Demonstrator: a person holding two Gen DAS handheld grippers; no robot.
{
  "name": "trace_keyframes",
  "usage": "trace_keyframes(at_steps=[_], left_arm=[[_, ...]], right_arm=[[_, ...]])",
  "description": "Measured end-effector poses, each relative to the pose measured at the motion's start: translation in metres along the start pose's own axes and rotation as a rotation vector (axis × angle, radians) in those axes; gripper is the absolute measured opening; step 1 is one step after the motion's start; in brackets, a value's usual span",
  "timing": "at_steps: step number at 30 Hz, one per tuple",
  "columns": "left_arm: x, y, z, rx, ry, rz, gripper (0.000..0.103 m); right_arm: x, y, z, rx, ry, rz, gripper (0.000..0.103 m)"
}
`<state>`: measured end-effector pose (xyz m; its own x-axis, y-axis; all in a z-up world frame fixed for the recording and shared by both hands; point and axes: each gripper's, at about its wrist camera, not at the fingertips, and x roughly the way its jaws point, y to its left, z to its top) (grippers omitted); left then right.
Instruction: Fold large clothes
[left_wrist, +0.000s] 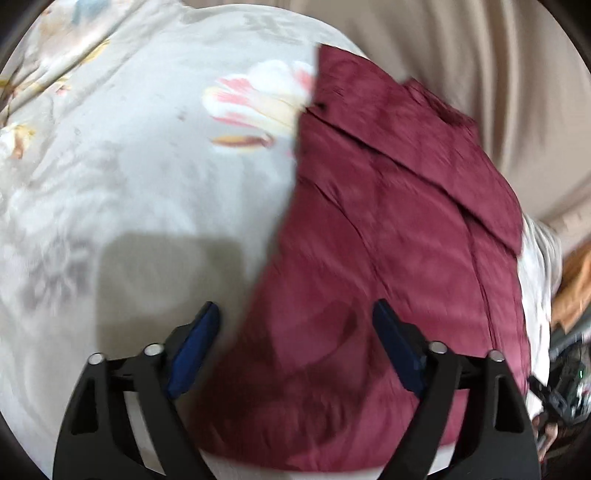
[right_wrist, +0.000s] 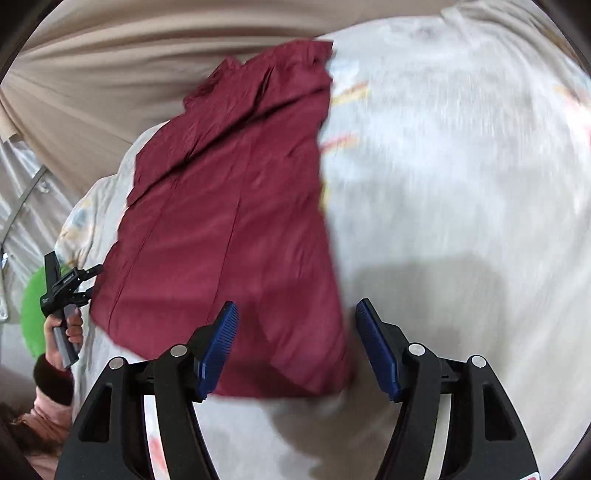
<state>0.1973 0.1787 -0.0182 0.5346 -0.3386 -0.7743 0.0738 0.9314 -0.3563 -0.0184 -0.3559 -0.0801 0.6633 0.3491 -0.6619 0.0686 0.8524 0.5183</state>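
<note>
A dark red garment (left_wrist: 399, 236) lies folded into a long strip on a pale floral bedsheet (left_wrist: 147, 166). My left gripper (left_wrist: 295, 314) is open and empty, hovering above the garment's near left edge. In the right wrist view the same garment (right_wrist: 236, 221) lies ahead and to the left. My right gripper (right_wrist: 297, 314) is open and empty, above the garment's near right corner. The left gripper (right_wrist: 79, 280) also shows at the far left of the right wrist view, held in a hand beside the garment's left edge.
A beige curtain (left_wrist: 480, 74) hangs behind the bed. A green round object (right_wrist: 33, 314) sits at the left past the bed edge. Orange cloth and dark clutter (left_wrist: 569, 295) lie off the right side of the bed.
</note>
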Motion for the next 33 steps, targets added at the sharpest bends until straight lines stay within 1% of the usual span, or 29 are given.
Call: trace_keyframes(at_steps=[1,2,3,4,5,6,8,9,11,13,14,16,17,20,22,23,24,26,28,29,30,31,32,33], left_arm=[[0.0,-0.004,-0.004,0.016,0.019,-0.003,0.056],[-0.001,-0.007,-0.008,0.028,0.025,0.005,0.041],[-0.005,-0.011,-0.012,0.043,0.026,-0.003,0.023],[-0.01,-0.012,-0.016,0.047,0.026,-0.009,0.016],[-0.018,-0.015,-0.019,0.05,0.018,-0.016,0.011],[-0.029,-0.018,-0.021,0.059,0.004,-0.027,0.01],[-0.051,-0.025,-0.029,0.087,-0.007,-0.048,0.01],[-0.068,-0.028,-0.04,0.112,-0.011,-0.058,0.009],[-0.087,-0.031,-0.055,0.14,-0.004,-0.075,0.009],[-0.112,-0.031,-0.082,0.169,0.022,-0.096,0.01],[-0.122,-0.03,-0.097,0.183,0.039,-0.103,0.01],[-0.135,-0.025,-0.122,0.192,0.072,-0.114,0.01],[-0.14,-0.019,-0.141,0.182,0.099,-0.126,0.01],[-0.143,0.0,-0.178,0.119,0.155,-0.14,0.013],[-0.143,0.01,-0.189,0.084,0.148,-0.133,0.018],[-0.147,0.014,-0.189,0.067,0.134,-0.12,0.019],[-0.15,0.016,-0.185,0.053,0.115,-0.113,0.019],[-0.165,0.017,-0.166,0.039,0.049,-0.099,0.02],[-0.187,0.008,-0.14,0.064,-0.047,-0.077,0.028],[-0.196,-0.004,-0.12,0.097,-0.114,-0.064,0.035],[-0.199,-0.015,-0.107,0.123,-0.159,-0.052,0.038],[-0.198,-0.03,-0.089,0.159,-0.203,-0.04,0.038],[-0.194,-0.042,-0.077,0.181,-0.22,-0.038,0.039],[-0.179,-0.064,-0.052,0.209,-0.228,-0.057,0.039]], right_arm=[[-0.001,0.005,-0.003,-0.009,-0.016,-0.019,0.063],[0.0,0.009,-0.004,-0.005,-0.015,-0.015,0.043],[0.0,0.011,-0.005,0.016,-0.005,0.019,0.018],[-0.002,0.011,-0.005,0.032,-0.01,0.039,0.013],[-0.012,0.016,-0.007,0.035,-0.034,0.044,0.009],[-0.023,0.022,-0.01,0.016,-0.059,0.038,0.007],[-0.047,0.032,-0.02,-0.02,-0.102,0.028,0.006],[-0.057,0.034,-0.025,-0.027,-0.111,0.032,0.006],[-0.084,0.036,-0.045,-0.042,-0.123,0.039,0.006],[-0.103,0.037,-0.065,-0.049,-0.113,0.029,0.006],[-0.114,0.036,-0.082,-0.051,-0.096,0.016,0.006],[-0.129,0.031,-0.108,-0.042,-0.069,-0.001,0.006],[-0.135,0.027,-0.125,-0.022,-0.049,-0.005,0.006],[-0.138,0.015,-0.165,0.025,0.009,-0.043,0.009],[-0.135,0.01,-0.179,0.043,0.045,-0.063,0.013],[-0.135,0.008,-0.179,0.045,0.046,-0.075,0.016],[-0.139,0.007,-0.176,0.046,0.04,-0.092,0.018],[-0.158,0.01,-0.162,0.028,-0.015,-0.148,0.019],[-0.184,0.025,-0.133,-0.043,-0.109,-0.234,0.019],[-0.192,0.033,-0.12,-0.077,-0.144,-0.248,0.019],[-0.199,0.046,-0.101,-0.119,-0.191,-0.248,0.019],[-0.201,0.058,-0.08,-0.157,-0.226,-0.224,0.019],[-0.197,0.066,-0.061,-0.18,-0.244,-0.198,0.019],[-0.19,0.075,-0.041,-0.21,-0.255,-0.169,0.019]])
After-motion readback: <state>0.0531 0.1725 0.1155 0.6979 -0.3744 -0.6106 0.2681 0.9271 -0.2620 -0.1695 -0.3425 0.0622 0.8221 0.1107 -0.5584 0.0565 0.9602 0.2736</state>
